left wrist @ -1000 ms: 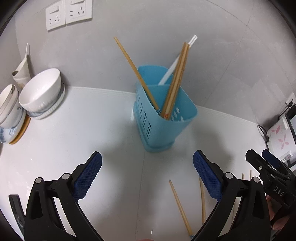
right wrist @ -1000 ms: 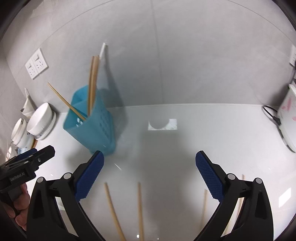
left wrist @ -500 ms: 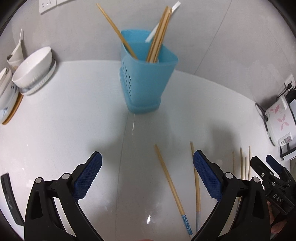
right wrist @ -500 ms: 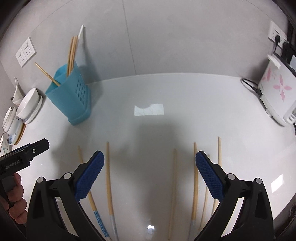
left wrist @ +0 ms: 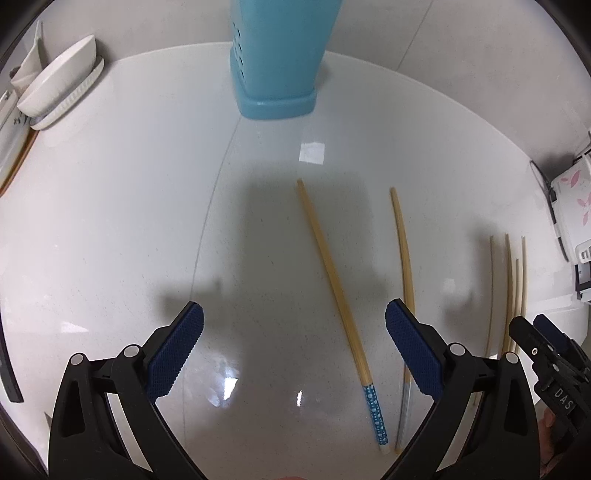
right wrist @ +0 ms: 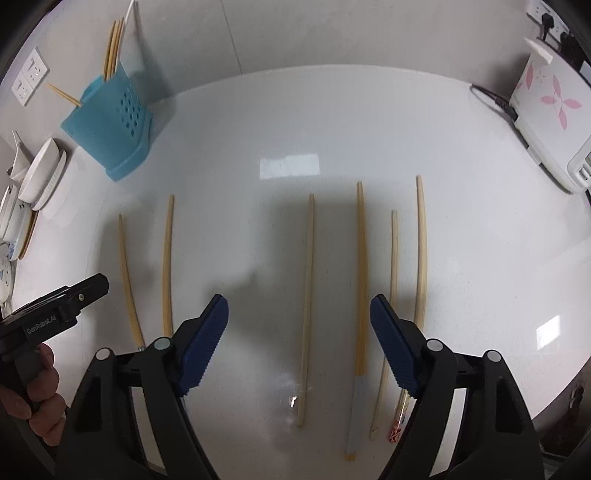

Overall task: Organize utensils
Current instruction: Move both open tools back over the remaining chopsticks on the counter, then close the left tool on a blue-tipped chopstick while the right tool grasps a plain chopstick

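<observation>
few chopsticks already in the blue holder [right wrist: 107, 129], six chopsticks [right wrist: 306, 295] left on the counter [right wrist: 295, 129]. left gripper [left wrist: 294, 345] wide open and empty, right gripper [right wrist: 299, 341] closing, pinching nothing yet.

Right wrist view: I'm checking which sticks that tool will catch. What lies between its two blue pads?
Two wooden chopsticks on the white counter: a plain one and a grey-tipped one, untouched as the right tool closes.

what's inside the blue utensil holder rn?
Right wrist view: the blue utensil holder holds several bamboo chopsticks bunched upright, a white stick beside them, and one leaning chopstick. Their lower ends are hidden behind its walls.
</observation>
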{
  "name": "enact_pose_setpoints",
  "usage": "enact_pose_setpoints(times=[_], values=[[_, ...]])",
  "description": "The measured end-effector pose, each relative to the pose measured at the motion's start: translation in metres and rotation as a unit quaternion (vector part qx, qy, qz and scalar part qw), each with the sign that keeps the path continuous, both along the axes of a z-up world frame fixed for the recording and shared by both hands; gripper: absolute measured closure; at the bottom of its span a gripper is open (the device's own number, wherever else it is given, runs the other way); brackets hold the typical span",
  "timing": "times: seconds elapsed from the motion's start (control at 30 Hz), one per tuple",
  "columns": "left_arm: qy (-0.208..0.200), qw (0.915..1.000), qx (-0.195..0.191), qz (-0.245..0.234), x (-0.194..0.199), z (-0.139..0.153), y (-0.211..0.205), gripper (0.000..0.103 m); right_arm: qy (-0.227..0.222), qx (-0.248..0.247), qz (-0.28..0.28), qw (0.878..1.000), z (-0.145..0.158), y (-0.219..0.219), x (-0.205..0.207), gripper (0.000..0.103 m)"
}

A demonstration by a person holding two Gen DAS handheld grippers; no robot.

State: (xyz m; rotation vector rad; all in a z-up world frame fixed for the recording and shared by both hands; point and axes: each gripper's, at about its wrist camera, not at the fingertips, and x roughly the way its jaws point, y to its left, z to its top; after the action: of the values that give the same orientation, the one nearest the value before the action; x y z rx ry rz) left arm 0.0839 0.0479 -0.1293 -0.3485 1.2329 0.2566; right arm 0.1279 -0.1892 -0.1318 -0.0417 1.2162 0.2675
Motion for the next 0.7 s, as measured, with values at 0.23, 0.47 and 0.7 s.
enact_pose_setpoints(times=[0.23,0.47,0.7], values=[[0.029,0.9996,-0.002,-0.006,0.002,-0.013,-0.010,0.007,0.034,-0.022,0.010,0.999,-0.012,0.006,0.002,0.044],[0.051,0.9986,-0.006,-0.011,0.008,-0.027,-0.011,0.011,0.064,-0.030,0.004,0.997,-0.021,0.008,0.011,0.054],[0.056,0.9981,0.015,-0.022,0.011,-0.025,-0.013,0.027,0.092,-0.042,0.008,0.995,-0.031,0.013,0.018,0.071]])
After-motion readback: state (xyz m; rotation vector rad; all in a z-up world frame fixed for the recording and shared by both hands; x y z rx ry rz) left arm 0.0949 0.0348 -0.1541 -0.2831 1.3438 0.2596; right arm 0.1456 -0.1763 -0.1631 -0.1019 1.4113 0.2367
